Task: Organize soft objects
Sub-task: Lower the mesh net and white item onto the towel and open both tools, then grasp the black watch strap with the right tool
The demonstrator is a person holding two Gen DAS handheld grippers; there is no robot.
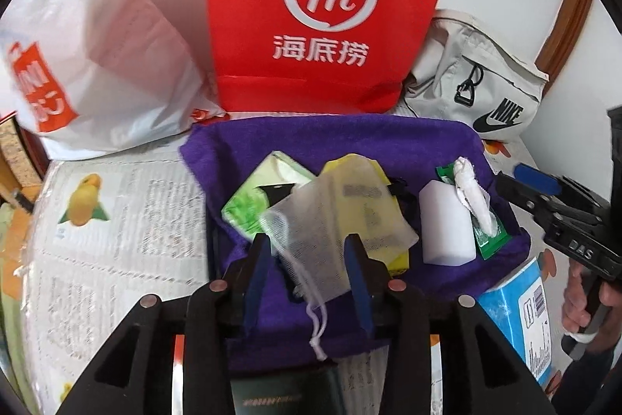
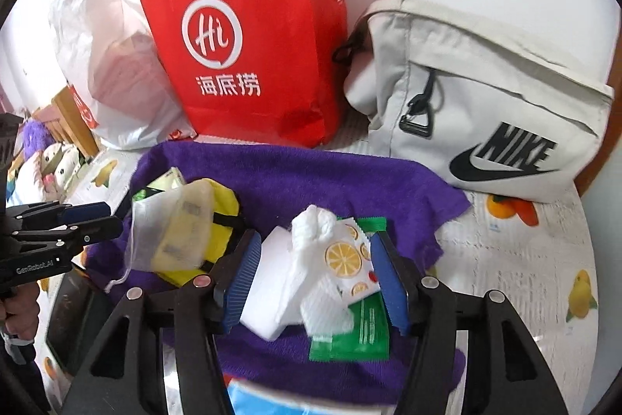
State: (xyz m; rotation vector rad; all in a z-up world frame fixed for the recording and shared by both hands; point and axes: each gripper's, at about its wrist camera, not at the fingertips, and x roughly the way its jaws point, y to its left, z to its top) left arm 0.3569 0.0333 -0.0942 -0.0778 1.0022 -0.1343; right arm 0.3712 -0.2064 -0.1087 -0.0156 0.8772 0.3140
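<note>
Both grippers are hanging over the purple towel [image 2: 311, 177] with their jaws apart, pressing on nothing. Between the right gripper's [image 2: 315, 282] blue pads are lying a white sponge block [image 2: 268, 302], a crumpled white tissue [image 2: 315, 224] and a green wipe packet [image 2: 350, 337]. Between the left gripper's [image 1: 307, 275] pads is lying a mesh drawstring pouch [image 1: 330, 216], over a yellow pack [image 1: 388, 244] and a green tissue pack [image 1: 256, 197].

If the right jaws are closing now, they may be grabbing the whole pile, and the tissue may be slipping out. The pouch string [image 1: 317, 329] may be snagging.

Behind, the red paper bag [image 2: 248, 37], white plastic bag [image 2: 116, 80] and grey Nike bag [image 2: 486, 96] are standing; I cannot tell what is inside them.
</note>
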